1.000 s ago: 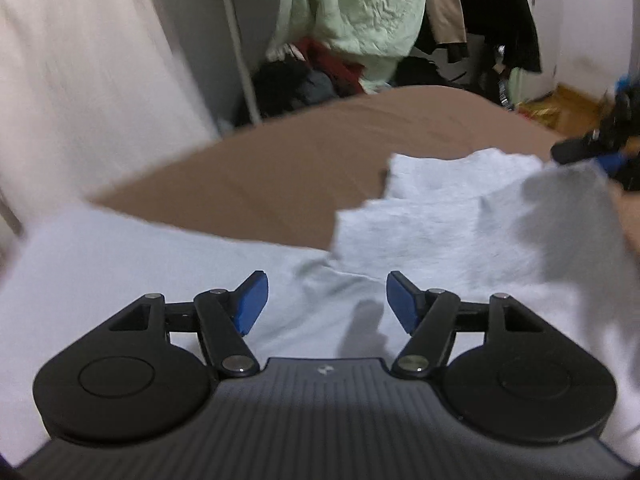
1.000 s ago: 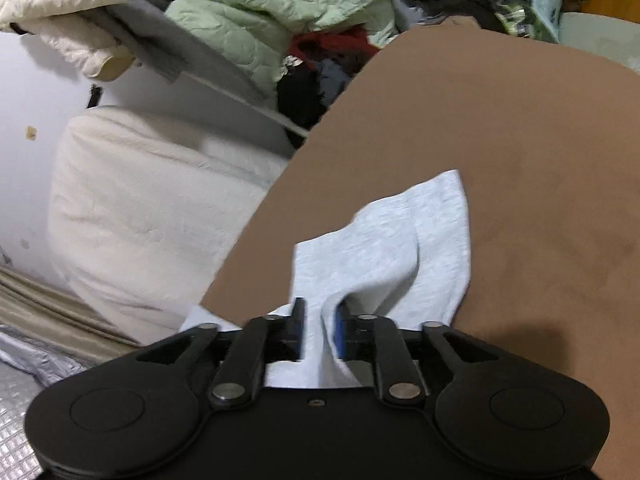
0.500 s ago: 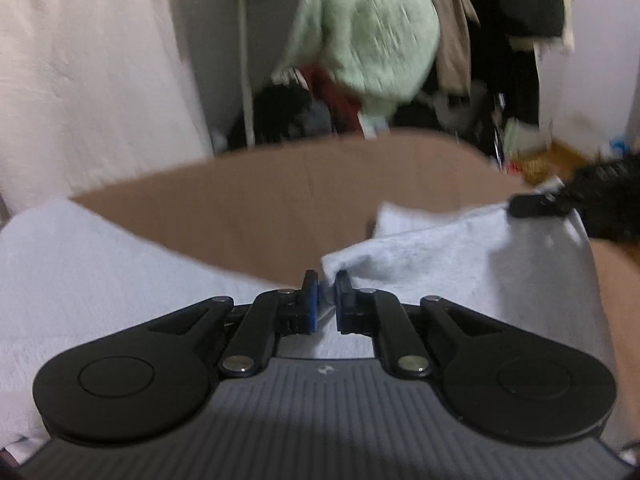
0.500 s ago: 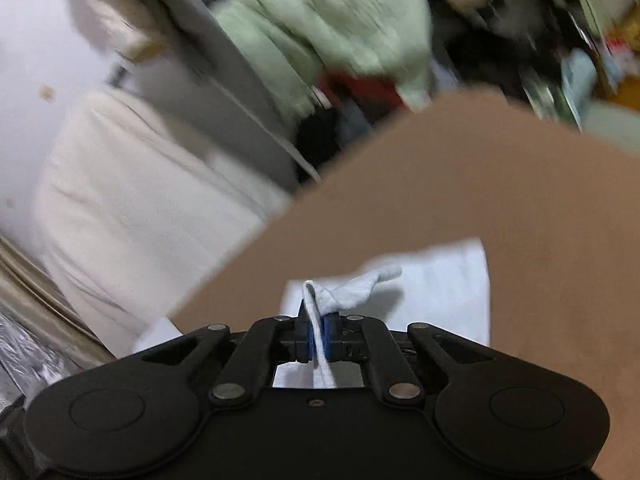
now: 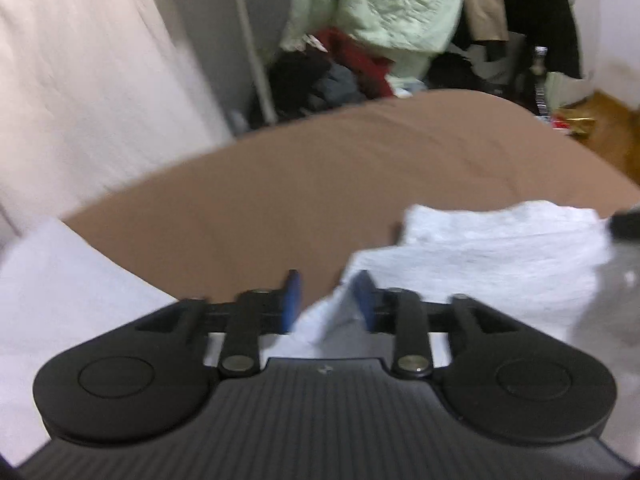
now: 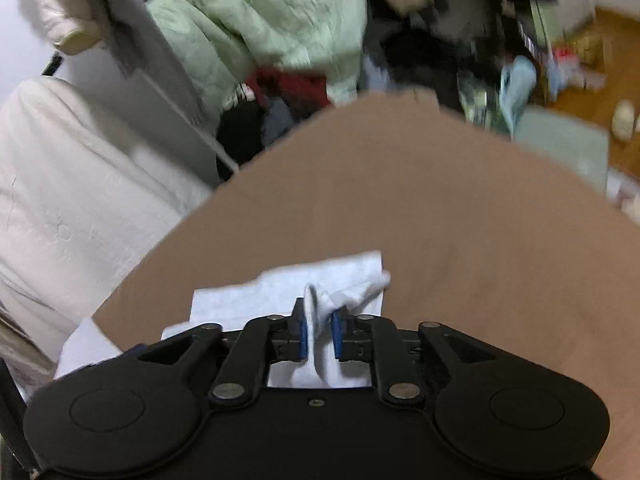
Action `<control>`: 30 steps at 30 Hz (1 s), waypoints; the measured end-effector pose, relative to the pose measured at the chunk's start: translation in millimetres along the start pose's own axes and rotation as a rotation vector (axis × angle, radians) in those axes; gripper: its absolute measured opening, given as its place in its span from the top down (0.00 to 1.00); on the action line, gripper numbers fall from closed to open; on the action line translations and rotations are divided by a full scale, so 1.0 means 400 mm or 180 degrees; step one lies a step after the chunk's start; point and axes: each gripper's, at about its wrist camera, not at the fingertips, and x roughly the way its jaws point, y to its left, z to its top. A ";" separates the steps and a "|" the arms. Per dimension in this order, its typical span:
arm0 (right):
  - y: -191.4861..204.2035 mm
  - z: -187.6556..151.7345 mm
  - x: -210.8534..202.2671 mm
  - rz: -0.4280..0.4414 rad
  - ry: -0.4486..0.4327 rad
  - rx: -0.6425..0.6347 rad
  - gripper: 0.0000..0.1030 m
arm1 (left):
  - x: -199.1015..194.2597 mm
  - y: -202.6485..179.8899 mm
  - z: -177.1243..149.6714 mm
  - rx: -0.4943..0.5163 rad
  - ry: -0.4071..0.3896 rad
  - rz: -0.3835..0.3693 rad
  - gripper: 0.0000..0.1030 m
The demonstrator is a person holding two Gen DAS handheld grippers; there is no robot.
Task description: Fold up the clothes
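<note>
Brown bed cover [image 5: 320,184] carries the white cotton garment [image 5: 480,256], folded over since a second ago. Left gripper [image 5: 326,300] is opening, its cloth edge loose between half-spread jaws; right gripper [image 6: 319,330], pinched shut a moment ago, is opening narrowly around a fold.

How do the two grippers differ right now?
The left gripper has its jaws wider apart than the right gripper. The left's blue pads stand clear of the white cloth lying between them, while the right has a raised fold of the cloth between its pads, which look just off it. The left view is more blurred than the right. Both are black with blue pads, both are opening, both point down at the brown surface.
</note>
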 end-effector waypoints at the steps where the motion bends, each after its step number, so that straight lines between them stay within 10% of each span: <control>1: 0.001 0.005 -0.011 -0.0031 -0.0049 0.0008 0.73 | -0.018 0.015 0.005 -0.0148 -0.0079 -0.0011 0.42; 7: -0.053 0.031 -0.046 0.0022 0.0159 0.0371 0.73 | -0.126 0.103 0.004 -0.0908 -0.0085 -0.0318 0.40; 16: -0.094 -0.027 -0.157 0.0214 0.0670 0.0261 0.54 | -0.362 0.070 -0.300 -0.1170 0.0437 -0.0332 0.40; 24: -0.125 -0.093 -0.136 0.0756 0.1215 0.0520 0.51 | -0.542 0.064 -0.509 -0.1855 0.0670 -0.1060 0.32; 30: -0.048 -0.176 -0.151 0.0598 0.1577 -0.0061 0.45 | -0.538 0.005 -0.547 -0.1905 0.0826 -0.1169 0.31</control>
